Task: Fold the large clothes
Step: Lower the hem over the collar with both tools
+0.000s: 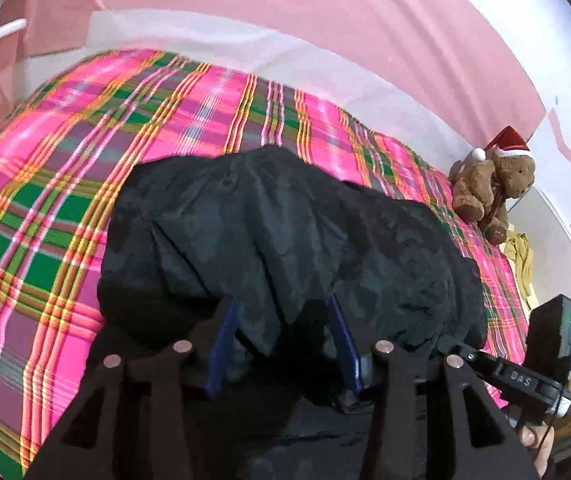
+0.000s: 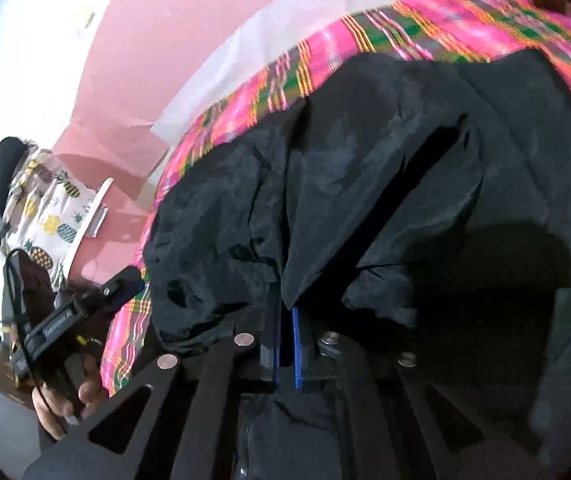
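A large black garment (image 1: pixel 285 232) lies bunched on a bed with a pink, green and orange plaid cover (image 1: pixel 45 200). My left gripper (image 1: pixel 281 312) stands open, its blue-lined fingers (image 1: pixel 221 344) wide apart, with a fold of the black cloth draped between them and hiding their tips. In the right wrist view the black garment (image 2: pixel 405 160) fills the frame over the plaid cover (image 2: pixel 365 32). My right gripper (image 2: pixel 287 304) is shut on an edge of the garment, its blue pads (image 2: pixel 296 344) close together with cloth pinched between them.
A brown teddy bear in a red Santa hat (image 1: pixel 493 184) sits at the bed's far right edge, with a yellow cloth (image 1: pixel 521 256) beside it. Pink walls (image 1: pixel 325 20) surround the bed. The other gripper's handle and hand (image 1: pixel 533 384) show at right. A pineapple-print fabric (image 2: pixel 49 216) is at left.
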A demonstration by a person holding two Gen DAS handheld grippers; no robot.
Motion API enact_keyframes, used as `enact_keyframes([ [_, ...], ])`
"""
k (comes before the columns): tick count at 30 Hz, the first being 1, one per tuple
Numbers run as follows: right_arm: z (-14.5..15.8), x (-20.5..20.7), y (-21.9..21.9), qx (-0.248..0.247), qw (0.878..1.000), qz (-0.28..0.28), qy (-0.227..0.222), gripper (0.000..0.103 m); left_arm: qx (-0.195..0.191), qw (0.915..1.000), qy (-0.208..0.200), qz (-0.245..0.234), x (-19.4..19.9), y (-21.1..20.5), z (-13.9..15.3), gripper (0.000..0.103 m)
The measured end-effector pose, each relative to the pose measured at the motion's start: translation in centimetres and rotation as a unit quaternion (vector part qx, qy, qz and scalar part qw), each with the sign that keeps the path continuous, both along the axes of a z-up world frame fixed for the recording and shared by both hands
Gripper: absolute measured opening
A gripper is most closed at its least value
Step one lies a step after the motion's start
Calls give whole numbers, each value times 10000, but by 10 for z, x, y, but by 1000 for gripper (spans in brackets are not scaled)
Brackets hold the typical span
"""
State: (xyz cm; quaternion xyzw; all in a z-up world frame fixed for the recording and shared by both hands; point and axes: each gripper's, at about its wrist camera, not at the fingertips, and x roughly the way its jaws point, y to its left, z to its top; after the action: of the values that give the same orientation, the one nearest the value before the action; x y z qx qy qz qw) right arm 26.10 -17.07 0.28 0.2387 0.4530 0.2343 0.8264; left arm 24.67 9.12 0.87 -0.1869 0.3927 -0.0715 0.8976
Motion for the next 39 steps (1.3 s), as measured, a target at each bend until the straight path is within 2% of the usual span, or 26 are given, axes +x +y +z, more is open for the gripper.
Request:
enact_keyframes([
  [4, -17, -14, -16, -233, 9994, -230, 133, 3, 88, 9996, -252, 27, -3, -4, 3, 49],
  [6, -33, -10, -20, -268, 9987, -287, 311, 3, 132, 9999, -93, -1, 3, -8, -12, 48],
  [9, -42, -6, -16, -357, 9985, -270, 317, 3, 283, 9994, 183, -95, 10, -16, -42, 48],
  [13, -47, -1, -3, -683, 9973, -181, 200, 3, 403, 9990, 153, -78, 9, -15, -59, 49],
  [15, -48, 0, -3, -684, 9974, -175, 176, 3, 497, 9986, 161, -54, 9, -18, -61, 49],
  [18, -33, -5, -3, -832, 9963, -165, 144, 10, 666, 9975, 216, -38, 8, -23, -59, 49],
  [19, -23, -8, -3, -973, 9950, -192, 78, 14, 665, 9974, 278, -35, 6, -23, -55, 49],
  [21, -2, -17, -7, -1216, 9921, -226, -205, 15, 603, 9977, 307, -59, -3, -20, -46, 47],
  [25, 40, -21, -11, -1498, 9839, -273, -940, 15, 670, 9975, -179, -118, -15, -16, -14, 47],
  [27, 45, -10, -7, -1567, 9817, -265, -1052, 15, 780, 9962, -369, -134, -10, -18, -4, 47],
  [29, 38, 6, -3, -1624, 9811, -254, -1021, 15, 832, 9960, -270, -195, 1, -20, -10, 47],
  [32, 3, 27, -5, -1824, 9814, -115, -582, 15, 942, 9948, 336, -166, 14, -21, -48, 46],
  [35, -17, 33, -6, -1848, 9816, -73, -465, 12, 951, 9944, 411, -205, 10, -23, -71, 46],
  [37, -26, 34, -6, -1835, 9821, -73, -421, 12, 862, 9950, 468, -190, 10, -23, -76, 46],
  [39, -32, 36, -4, -1877, 9813, -83, -422, 12, 927, 9944, 473, -192, 12, -26, -79, 47],
])
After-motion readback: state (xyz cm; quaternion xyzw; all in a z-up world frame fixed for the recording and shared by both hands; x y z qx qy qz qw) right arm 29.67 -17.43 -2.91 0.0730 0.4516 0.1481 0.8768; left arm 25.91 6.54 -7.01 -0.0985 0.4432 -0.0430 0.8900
